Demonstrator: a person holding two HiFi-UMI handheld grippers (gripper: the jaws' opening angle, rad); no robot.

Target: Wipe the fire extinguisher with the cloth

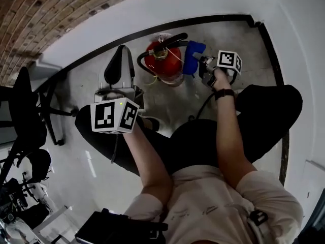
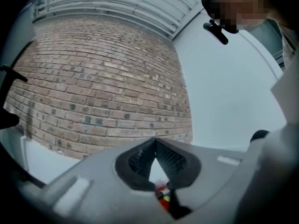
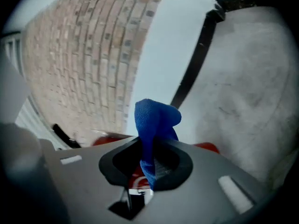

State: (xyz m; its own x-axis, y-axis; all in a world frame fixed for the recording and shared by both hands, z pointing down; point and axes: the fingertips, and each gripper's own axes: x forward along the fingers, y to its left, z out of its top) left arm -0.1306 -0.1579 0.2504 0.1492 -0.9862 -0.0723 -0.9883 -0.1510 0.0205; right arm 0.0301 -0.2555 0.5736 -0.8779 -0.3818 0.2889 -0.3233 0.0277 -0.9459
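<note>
The red fire extinguisher (image 1: 163,61), black-hosed, was stood on the floor (image 1: 231,37) beside the wall (image 1: 152,9). The blue cloth (image 3: 154,118) was pinched in the right gripper (image 3: 150,158) just beside it. The left gripper (image 2: 155,144) was pressed together, empty.

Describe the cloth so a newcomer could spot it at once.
Near the floor's corner, by the black skirting, stands the red fire extinguisher. Right beside it in the head view is the cloth, pinched in the right hand-held gripper. It is the only bright blue thing there.
</note>
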